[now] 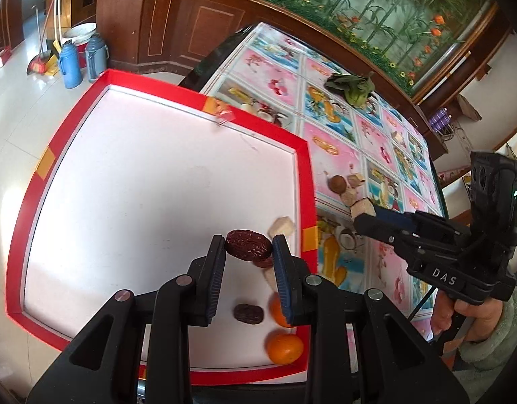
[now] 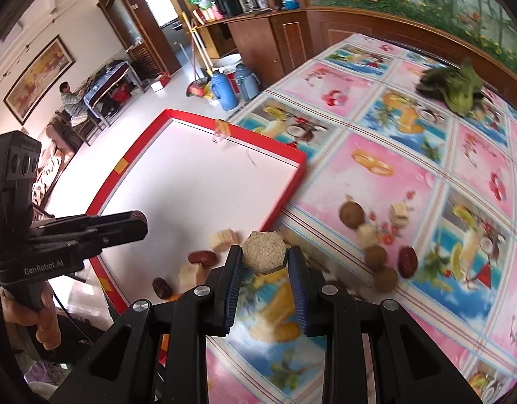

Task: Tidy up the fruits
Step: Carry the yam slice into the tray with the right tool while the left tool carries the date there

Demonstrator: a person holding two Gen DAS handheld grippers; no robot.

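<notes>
While we carried a piece in each hand, the job looked roughly half done. Our left gripper (image 1: 248, 247) pinched a red date (image 1: 249, 245) over the near right corner of the red tray (image 1: 39, 181), and our right gripper (image 2: 264, 257) pinched a tan hexagonal block (image 2: 264, 250) just off the tray's near right edge, over the tablecloth (image 2: 409, 181). Already in the tray, bunched in that same corner, lay a second date (image 1: 247, 313), two oranges (image 1: 284, 348), a pale chunk (image 1: 282, 226) and at least one more pale piece partly hidden by our fingers; most of the tray's white floor was bare. Still out on the cloth to the right sat a brown round fruit (image 2: 352, 214), two smaller brown balls (image 2: 376, 257), another date (image 2: 408, 261) and a couple of pale cubes (image 2: 400, 214), close together. Far off at the table's far right lay a green leafy vegetable (image 2: 460, 87), well apart from the rest; we could not tell whether it belonged with the fruit. We judged that both held pieces needed setting down in the tray, and then five or six more trips remained for the cluster on the cloth.
</notes>
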